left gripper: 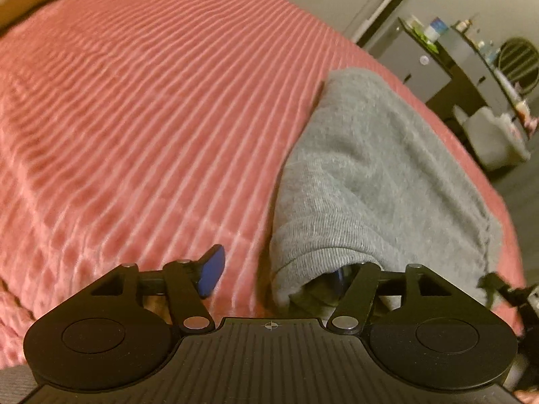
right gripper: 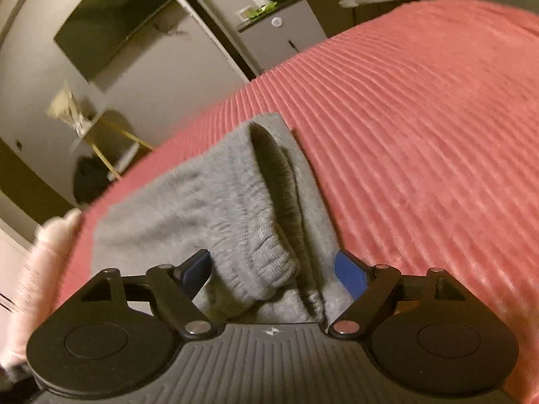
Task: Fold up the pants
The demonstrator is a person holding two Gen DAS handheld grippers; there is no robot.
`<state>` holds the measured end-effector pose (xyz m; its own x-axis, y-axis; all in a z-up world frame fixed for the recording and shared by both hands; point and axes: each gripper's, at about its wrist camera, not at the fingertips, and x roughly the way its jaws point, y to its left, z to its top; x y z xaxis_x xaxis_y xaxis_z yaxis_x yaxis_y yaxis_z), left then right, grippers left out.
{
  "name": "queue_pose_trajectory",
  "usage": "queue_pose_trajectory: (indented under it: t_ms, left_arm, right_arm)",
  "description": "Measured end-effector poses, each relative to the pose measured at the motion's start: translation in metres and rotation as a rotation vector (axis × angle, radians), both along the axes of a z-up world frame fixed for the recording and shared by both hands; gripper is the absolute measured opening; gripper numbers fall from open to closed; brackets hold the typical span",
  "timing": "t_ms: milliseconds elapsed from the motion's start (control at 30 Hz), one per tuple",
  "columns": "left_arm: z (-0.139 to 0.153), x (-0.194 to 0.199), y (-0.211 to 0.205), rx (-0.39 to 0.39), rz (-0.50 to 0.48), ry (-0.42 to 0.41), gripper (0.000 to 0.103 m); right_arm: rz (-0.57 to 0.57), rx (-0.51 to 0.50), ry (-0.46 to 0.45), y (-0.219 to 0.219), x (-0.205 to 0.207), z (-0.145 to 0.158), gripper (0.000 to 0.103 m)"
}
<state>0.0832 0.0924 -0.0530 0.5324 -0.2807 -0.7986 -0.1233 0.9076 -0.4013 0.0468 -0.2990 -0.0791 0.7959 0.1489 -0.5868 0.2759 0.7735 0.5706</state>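
We see the pants (left gripper: 377, 175) lying on the bed (left gripper: 151, 118); a cabinet (right gripper: 283, 33) stands behind the bed.

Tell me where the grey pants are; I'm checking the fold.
The grey pants lie bunched on the pink ribbed bedspread, near its edge, right ahead of both grippers in both wrist views.

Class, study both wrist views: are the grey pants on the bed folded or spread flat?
Folded: the grey pants lie doubled in a compact bundle on the red blanket, one layer over another.
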Motion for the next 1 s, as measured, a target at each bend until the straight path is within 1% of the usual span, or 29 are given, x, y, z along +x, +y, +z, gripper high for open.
queue_pose_trajectory:
  t_ms: [67, 100, 233, 300, 367, 467, 533, 567, 600, 633, 700, 733, 800, 867, 900, 933, 1000]
  left_arm:
    - [0.001, 0.000, -0.005, 0.039, -0.008, -0.008, 0.073]
    - [0.002, -0.001, -0.006, 0.041, -0.010, -0.008, 0.074]
    - [-0.003, 0.005, 0.001, -0.013, 0.002, 0.019, 0.074]
    - [-0.004, 0.006, 0.001, -0.005, -0.001, 0.016, 0.075]
    - [-0.003, 0.007, -0.003, 0.027, -0.010, 0.015, 0.075]
    - [-0.001, 0.006, -0.009, 0.054, -0.025, 0.015, 0.075]
    - [-0.001, 0.005, -0.006, 0.043, -0.022, 0.020, 0.075]
    - [-0.001, 0.005, -0.005, 0.033, -0.018, 0.024, 0.075]
    - [-0.002, 0.004, -0.003, 0.023, -0.010, 0.026, 0.075]
    - [-0.002, 0.003, -0.002, 0.018, -0.006, 0.025, 0.075]
    - [-0.002, 0.002, -0.001, 0.017, -0.004, 0.019, 0.075]
    - [-0.002, 0.002, -0.002, 0.019, -0.005, 0.017, 0.075]
    - [-0.002, 0.002, -0.003, 0.025, -0.014, 0.018, 0.075]
    - [-0.003, 0.004, -0.005, 0.018, -0.038, 0.027, 0.076]
    - [-0.004, 0.006, -0.005, 0.002, -0.057, 0.036, 0.077]
    - [-0.005, 0.007, -0.005, -0.015, -0.073, 0.043, 0.078]
    - [-0.006, 0.008, -0.003, -0.042, -0.083, 0.045, 0.080]
  right_arm:
    - [-0.029, 0.055, 0.007, -0.005, -0.005, 0.000, 0.082]
    - [-0.051, 0.092, 0.007, -0.009, -0.011, -0.002, 0.082]
    - [-0.078, 0.232, 0.005, -0.019, -0.037, -0.011, 0.082]
    - [-0.052, 0.282, 0.014, -0.013, -0.048, -0.016, 0.082]
    - [-0.019, 0.281, 0.015, -0.005, -0.054, -0.017, 0.082]
    - [0.001, 0.321, 0.068, 0.003, -0.052, -0.027, 0.082]
    - [0.003, 0.347, 0.050, 0.007, -0.050, -0.030, 0.082]
    - [-0.009, 0.348, 0.025, 0.006, -0.048, -0.030, 0.082]
    - [-0.030, 0.357, 0.029, 0.005, -0.046, -0.031, 0.081]
    - [-0.062, 0.395, 0.064, 0.004, -0.046, -0.034, 0.081]
    - [-0.078, 0.468, 0.058, 0.003, -0.048, -0.036, 0.083]
    - [-0.071, 0.464, 0.060, 0.004, -0.049, -0.037, 0.083]
    - [-0.058, 0.419, 0.070, 0.011, -0.050, -0.042, 0.083]
    - [-0.057, 0.431, 0.061, 0.014, -0.048, -0.048, 0.083]
    - [-0.063, 0.442, 0.035, 0.013, -0.045, -0.049, 0.083]
    - [-0.076, 0.448, 0.012, 0.011, -0.044, -0.047, 0.083]
    - [-0.110, 0.465, -0.040, 0.004, -0.046, -0.044, 0.068]
